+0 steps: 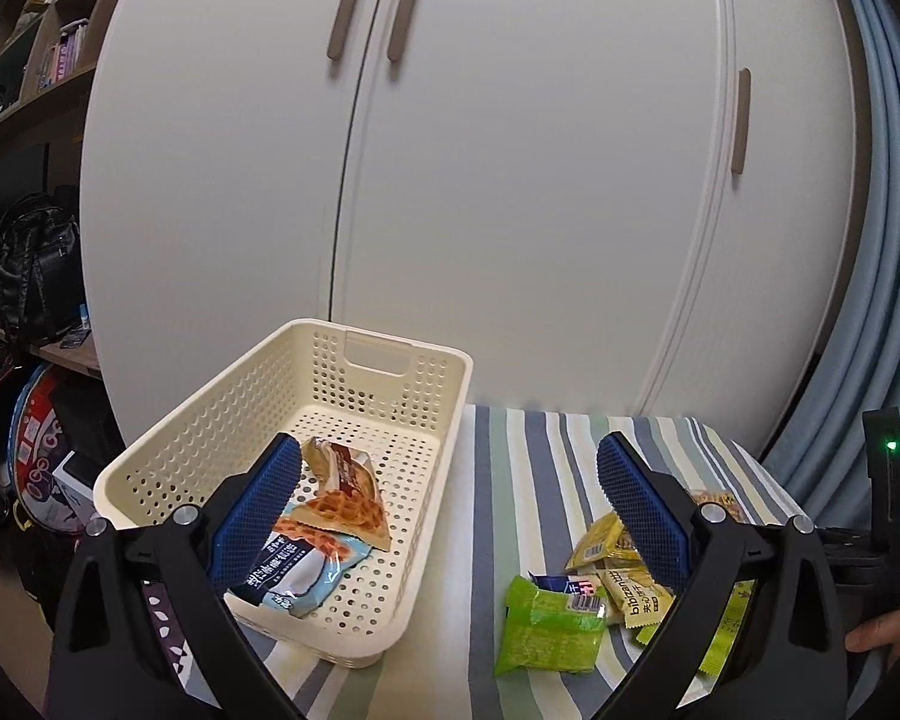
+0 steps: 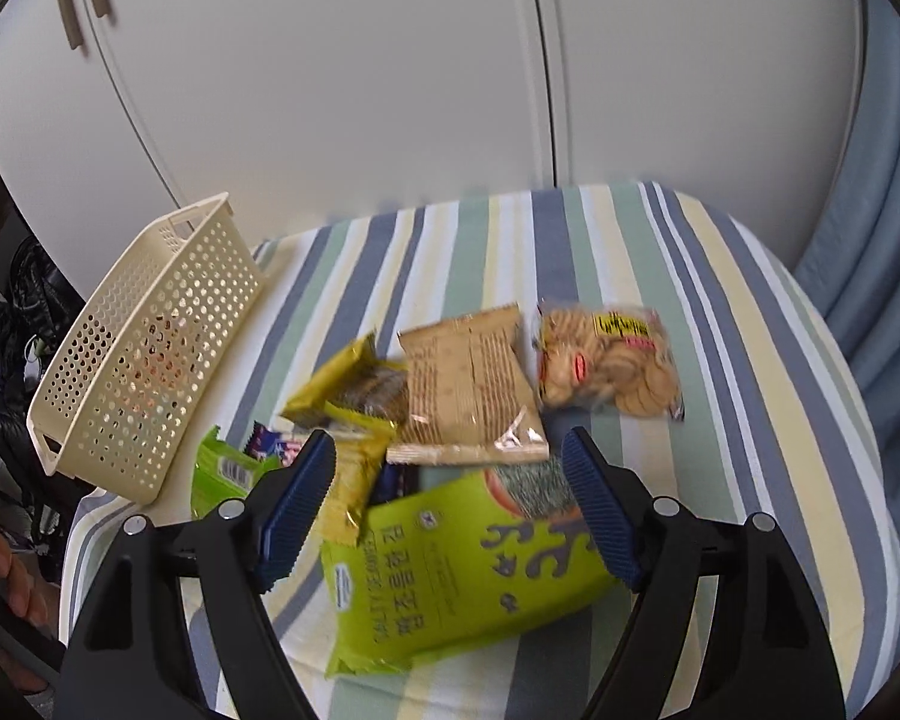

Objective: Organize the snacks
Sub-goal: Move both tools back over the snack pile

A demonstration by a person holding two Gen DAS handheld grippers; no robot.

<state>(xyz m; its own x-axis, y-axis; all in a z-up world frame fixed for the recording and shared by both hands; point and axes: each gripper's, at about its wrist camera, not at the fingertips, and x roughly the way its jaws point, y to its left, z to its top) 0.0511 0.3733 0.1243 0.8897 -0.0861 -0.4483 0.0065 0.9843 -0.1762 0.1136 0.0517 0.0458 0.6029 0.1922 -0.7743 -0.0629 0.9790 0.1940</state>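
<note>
My left gripper [image 1: 450, 480] gapes empty over the basket [image 1: 438, 420], waffle pack [image 1: 336, 510] inside; right gripper [image 2: 450, 474] spread, empty, above the green bag [image 2: 468, 570], probably next.

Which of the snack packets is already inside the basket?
Only the waffle packet with the pale blue end lies inside the cream basket; the green and yellow packets lie outside it on the striped cloth.

Surface [image 2: 720, 312]: bare striped cloth far and right of snack pile [image 2: 450, 420]. Basket [image 2: 150, 348] blocks left edge; wardrobe [image 2: 390, 90] directly behind.
</note>
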